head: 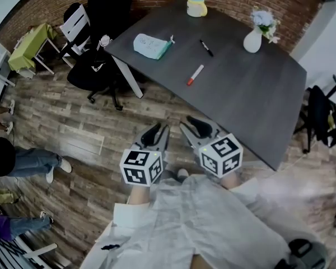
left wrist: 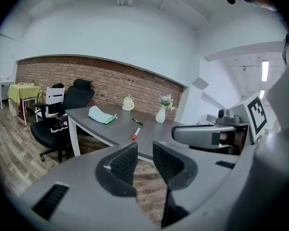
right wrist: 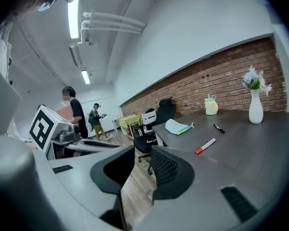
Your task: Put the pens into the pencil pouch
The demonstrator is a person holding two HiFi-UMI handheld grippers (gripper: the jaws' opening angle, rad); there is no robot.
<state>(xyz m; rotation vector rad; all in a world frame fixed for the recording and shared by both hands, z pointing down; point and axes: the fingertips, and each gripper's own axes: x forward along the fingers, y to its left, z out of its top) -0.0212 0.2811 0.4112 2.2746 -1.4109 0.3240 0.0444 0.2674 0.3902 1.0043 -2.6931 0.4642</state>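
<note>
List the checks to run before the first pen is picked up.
1. Left hand-held gripper empty, jaws apart: ok.
2. Right hand-held gripper empty, jaws apart: ok.
3. Red-capped marker lying free on the table: ok.
4. Black pen clear of the vase: ok.
5. Pencil pouch open: cannot tell.
6. Hand-held grippers over the pens: not ok, both short of the table edge.

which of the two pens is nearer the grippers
The white pen with the red cap; the black pen lies farther back on the table.
</note>
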